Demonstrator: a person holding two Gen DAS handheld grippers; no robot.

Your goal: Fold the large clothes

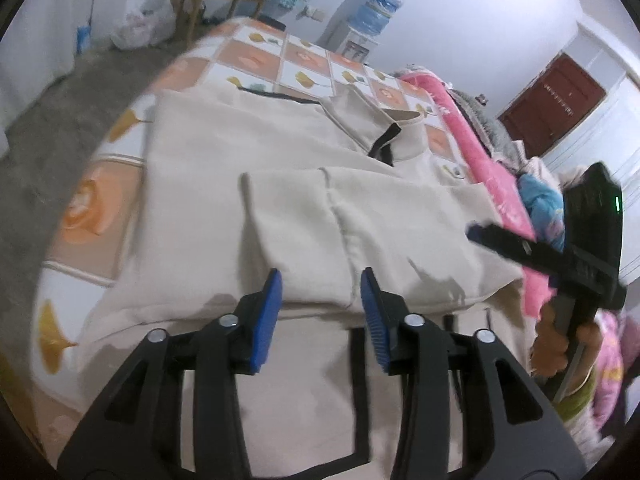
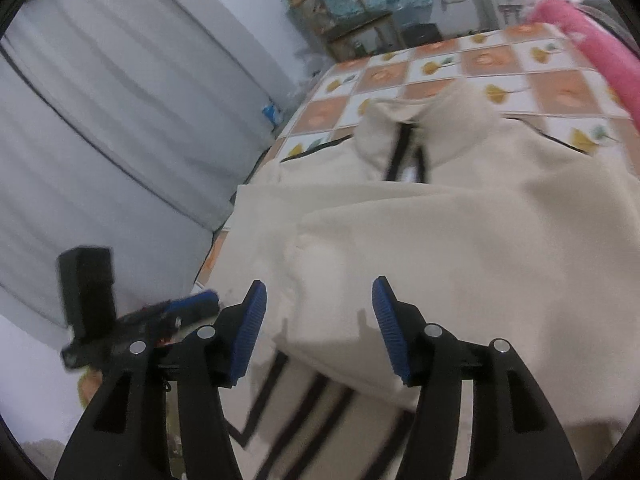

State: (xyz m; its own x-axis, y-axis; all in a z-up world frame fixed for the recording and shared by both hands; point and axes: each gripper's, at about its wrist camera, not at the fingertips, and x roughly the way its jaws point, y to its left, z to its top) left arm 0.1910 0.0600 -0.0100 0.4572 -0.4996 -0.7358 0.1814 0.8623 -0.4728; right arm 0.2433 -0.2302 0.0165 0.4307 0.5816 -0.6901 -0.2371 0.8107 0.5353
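Cream jacket [image 1: 224,168] is laid flat on the bed [image 1: 256,60], collar [image 2: 432,128] toward the far side, with one fold already lying across its middle. Step in hand is judged to be release after a fold. Jaws of left gripper [image 1: 320,312] and right gripper [image 2: 318,320] are held apart, nothing clamped. A fresh grasp on an unfolded edge is called for next

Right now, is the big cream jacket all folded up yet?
Not yet. Both sleeves already lie folded across the cream jacket. The left gripper and right gripper hang open over its near edge, holding nothing. Folding the body up toward the collar seems left.
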